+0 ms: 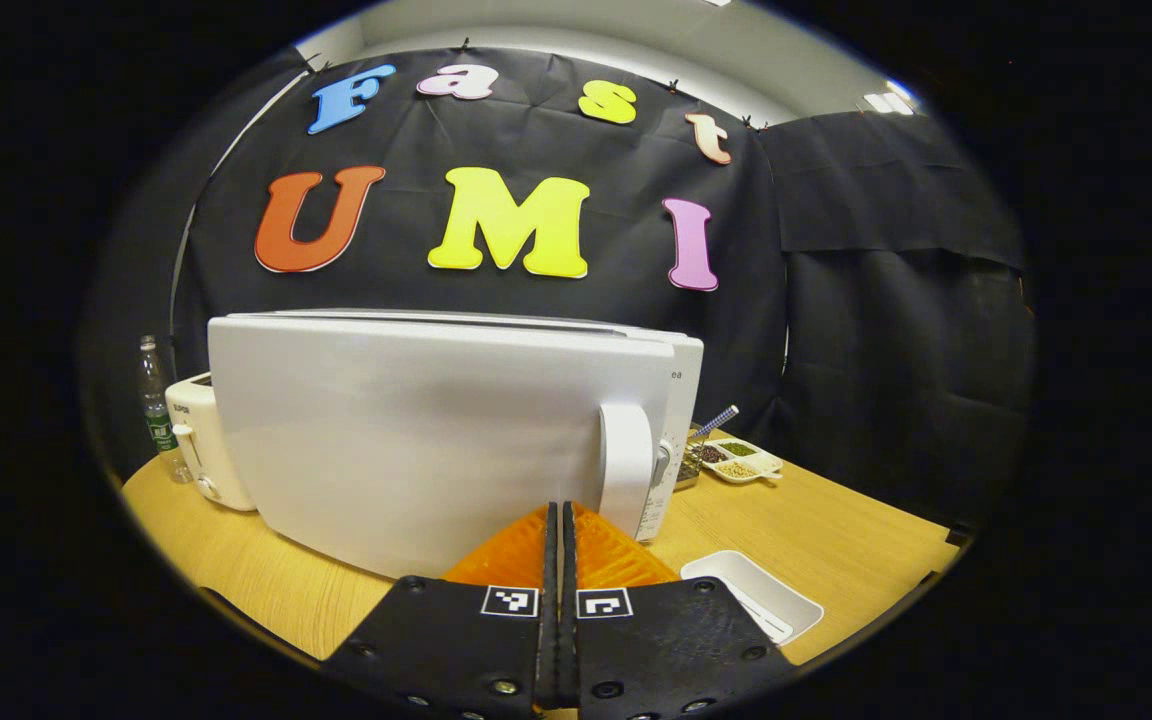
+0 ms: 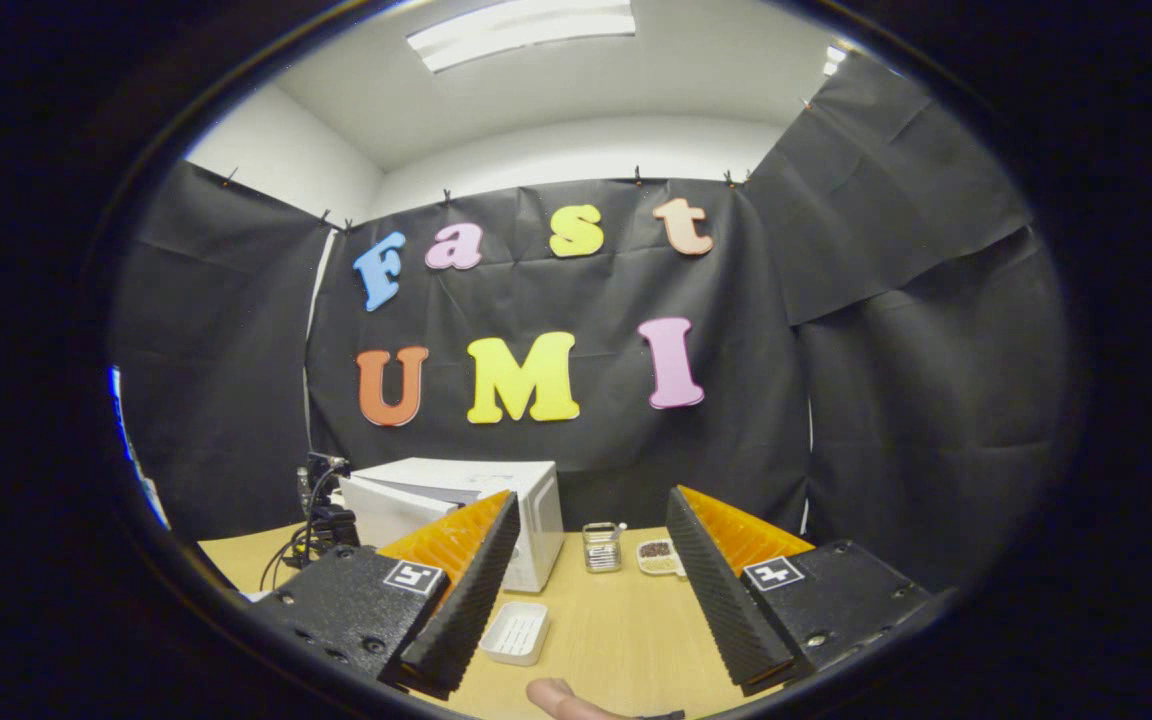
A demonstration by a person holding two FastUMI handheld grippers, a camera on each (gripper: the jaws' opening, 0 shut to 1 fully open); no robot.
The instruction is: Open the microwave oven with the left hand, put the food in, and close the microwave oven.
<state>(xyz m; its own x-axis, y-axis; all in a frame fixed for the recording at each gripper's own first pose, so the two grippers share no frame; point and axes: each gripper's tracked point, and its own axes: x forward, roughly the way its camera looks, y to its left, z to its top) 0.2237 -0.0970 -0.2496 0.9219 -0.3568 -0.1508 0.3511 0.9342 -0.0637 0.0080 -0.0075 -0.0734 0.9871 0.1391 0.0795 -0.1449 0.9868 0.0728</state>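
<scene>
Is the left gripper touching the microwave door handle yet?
Cannot tell. In the left gripper view the left gripper, fingers together, points just left of the handle on the microwave door; any gap is unclear.

I see a white boxy microwave oven [image 1: 416, 430] on the pale yellow-brown wooden table [image 1: 836, 520]. Beside it stands a cream plastic toaster [image 1: 201, 440] and a clear bottle with green label [image 1: 158, 410]. My shallow rectangular tray [image 2: 516, 632] is white.
</scene>
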